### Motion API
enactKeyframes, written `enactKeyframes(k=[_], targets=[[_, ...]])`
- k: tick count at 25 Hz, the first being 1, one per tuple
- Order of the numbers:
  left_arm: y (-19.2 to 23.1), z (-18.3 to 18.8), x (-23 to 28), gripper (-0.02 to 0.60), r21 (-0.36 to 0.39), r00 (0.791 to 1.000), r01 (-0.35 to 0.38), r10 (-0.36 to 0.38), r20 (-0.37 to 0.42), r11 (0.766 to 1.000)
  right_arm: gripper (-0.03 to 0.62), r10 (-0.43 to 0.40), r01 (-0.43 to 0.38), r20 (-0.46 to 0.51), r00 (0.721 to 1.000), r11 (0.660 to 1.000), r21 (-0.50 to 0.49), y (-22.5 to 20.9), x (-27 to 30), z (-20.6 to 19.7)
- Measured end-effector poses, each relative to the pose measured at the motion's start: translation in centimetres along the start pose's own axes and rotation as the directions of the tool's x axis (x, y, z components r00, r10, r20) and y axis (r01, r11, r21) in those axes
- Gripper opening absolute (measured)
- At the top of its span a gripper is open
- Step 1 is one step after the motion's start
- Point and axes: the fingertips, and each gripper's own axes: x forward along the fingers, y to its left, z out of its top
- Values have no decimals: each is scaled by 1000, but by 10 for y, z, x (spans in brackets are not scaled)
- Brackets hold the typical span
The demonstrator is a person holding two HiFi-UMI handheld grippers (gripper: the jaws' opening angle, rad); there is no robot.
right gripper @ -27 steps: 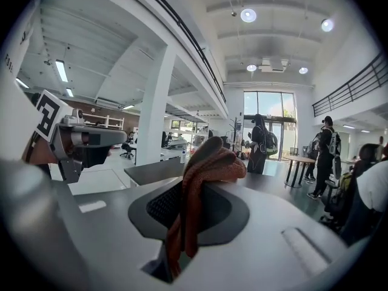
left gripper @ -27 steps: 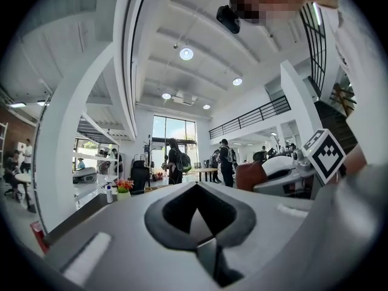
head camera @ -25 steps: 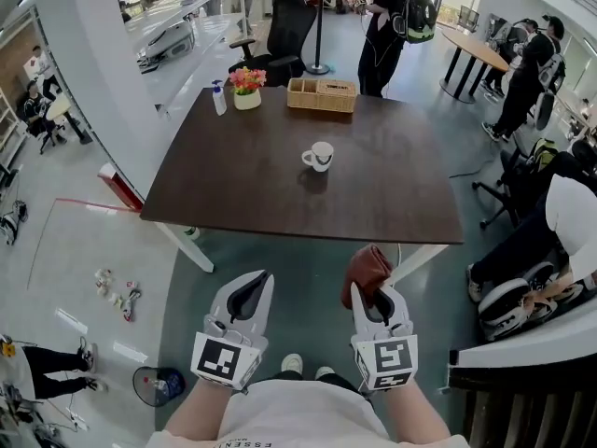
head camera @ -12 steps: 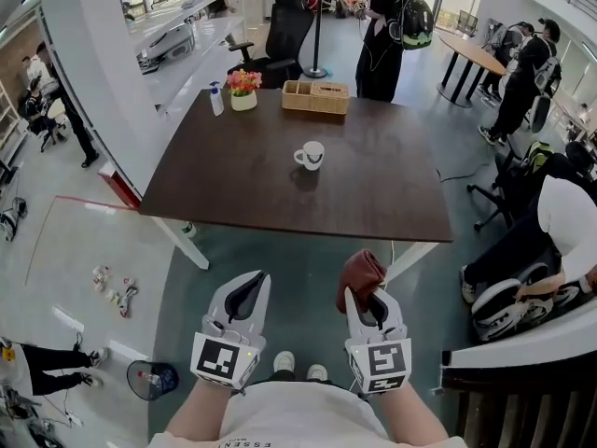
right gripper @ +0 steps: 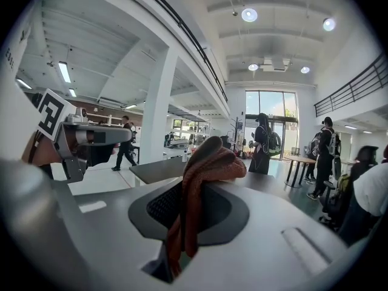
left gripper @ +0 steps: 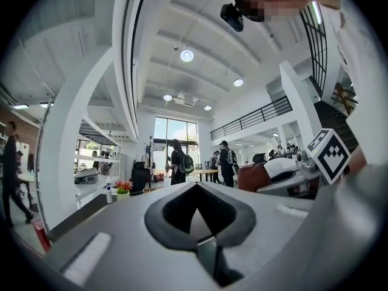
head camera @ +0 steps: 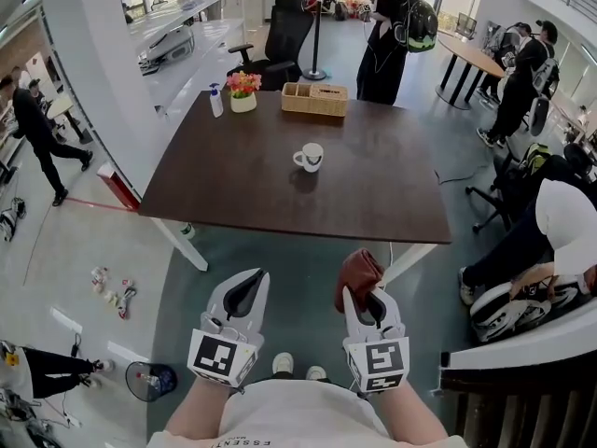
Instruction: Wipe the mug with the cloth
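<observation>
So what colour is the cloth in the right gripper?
The cloth is reddish brown, clearest in the right gripper view.

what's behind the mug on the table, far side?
Behind the mug, along the table's far edge: a wicker basket, a pot of flowers and a spray bottle. What's in the basket is too small to tell.

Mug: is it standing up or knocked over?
Standing up. The mug sits on its base on the table, open mouth up, handle sticking out sideways.
</observation>
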Motion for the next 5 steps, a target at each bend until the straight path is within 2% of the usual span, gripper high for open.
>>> enactKeyframes(k=[5], targets=[[-3,3,3,0,11,1000,25,-26,7,1000,81,-1,1,1,1000,1000,-17,2,1,0]])
